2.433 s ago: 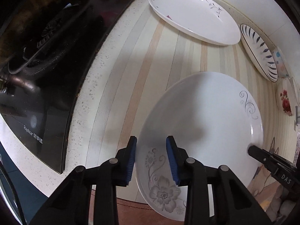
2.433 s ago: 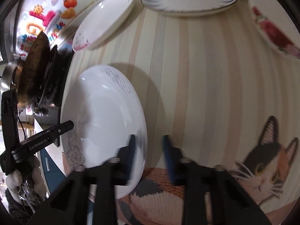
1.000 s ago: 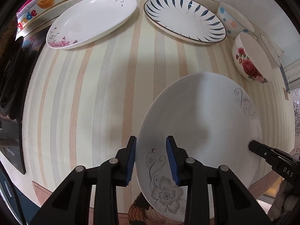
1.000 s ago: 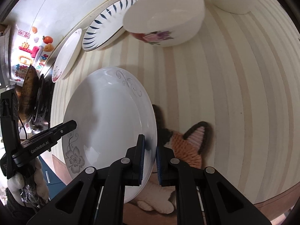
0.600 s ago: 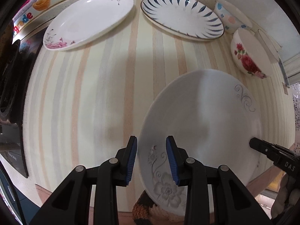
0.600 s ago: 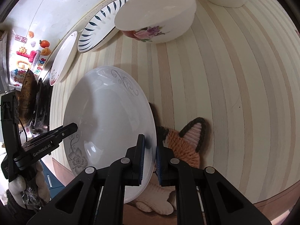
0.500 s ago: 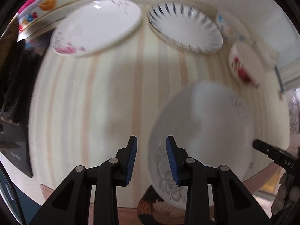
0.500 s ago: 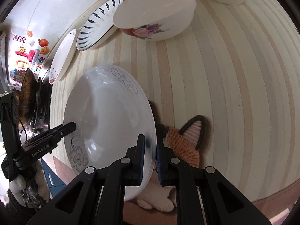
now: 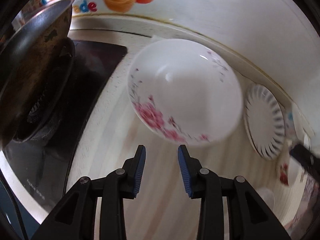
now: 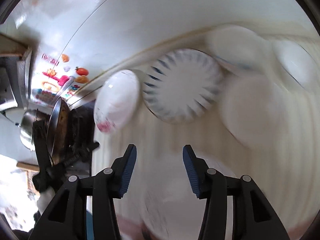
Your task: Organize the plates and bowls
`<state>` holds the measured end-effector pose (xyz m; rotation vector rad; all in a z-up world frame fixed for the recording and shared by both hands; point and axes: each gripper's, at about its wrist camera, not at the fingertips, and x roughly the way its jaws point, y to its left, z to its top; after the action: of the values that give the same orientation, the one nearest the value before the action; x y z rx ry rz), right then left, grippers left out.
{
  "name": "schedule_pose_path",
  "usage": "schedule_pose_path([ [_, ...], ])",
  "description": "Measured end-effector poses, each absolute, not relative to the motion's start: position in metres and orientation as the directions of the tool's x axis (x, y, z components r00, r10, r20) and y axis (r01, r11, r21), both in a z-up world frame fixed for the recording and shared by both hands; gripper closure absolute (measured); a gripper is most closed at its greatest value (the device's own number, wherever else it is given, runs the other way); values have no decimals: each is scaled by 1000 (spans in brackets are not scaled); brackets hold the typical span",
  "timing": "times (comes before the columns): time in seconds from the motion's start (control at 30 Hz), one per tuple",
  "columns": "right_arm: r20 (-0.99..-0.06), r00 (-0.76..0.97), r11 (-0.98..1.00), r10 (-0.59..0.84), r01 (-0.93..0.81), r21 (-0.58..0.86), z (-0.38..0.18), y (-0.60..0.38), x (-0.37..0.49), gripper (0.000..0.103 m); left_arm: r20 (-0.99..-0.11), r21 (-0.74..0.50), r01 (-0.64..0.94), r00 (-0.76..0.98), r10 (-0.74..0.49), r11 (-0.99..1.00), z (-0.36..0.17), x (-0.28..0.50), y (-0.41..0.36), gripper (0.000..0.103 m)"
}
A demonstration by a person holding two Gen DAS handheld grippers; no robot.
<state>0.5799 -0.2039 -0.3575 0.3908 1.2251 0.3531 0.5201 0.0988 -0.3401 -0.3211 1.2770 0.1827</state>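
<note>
Both claws have let go of the large white plate with the grey flower, which half a second ago the right gripper [image 10: 159, 169] pinched at its rim; it now seems to lie blurred on the striped cream counter [image 9: 160, 206] beneath that spread claw. The left gripper [image 9: 161, 169], jaws spread and empty, has swung from that plate toward the white pink-flowered oval plate [image 9: 184, 104] beside the black stove [image 9: 66, 104], probably the next pick. The blue-rayed round plate [image 10: 183, 87] stands just beside it
</note>
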Motion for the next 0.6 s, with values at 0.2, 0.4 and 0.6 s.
schedule_pose_path([
  [0.2, -858, 277, 900, 434, -186, 395, -386, -128, 693, 52, -962, -140, -351, 271, -43, 926, -363, 548, 120, 72],
  [0.4, -881, 254, 907, 399, -253, 337, -417, -86, 760, 52, -968, -153, -376, 244, -62, 914, -388, 566, 131, 72],
  [0.6, -900, 190, 899, 393, -285, 332, -451, -66, 786, 71, -956, -197, -395, 279, -88, 897, -400, 572, 144, 74],
])
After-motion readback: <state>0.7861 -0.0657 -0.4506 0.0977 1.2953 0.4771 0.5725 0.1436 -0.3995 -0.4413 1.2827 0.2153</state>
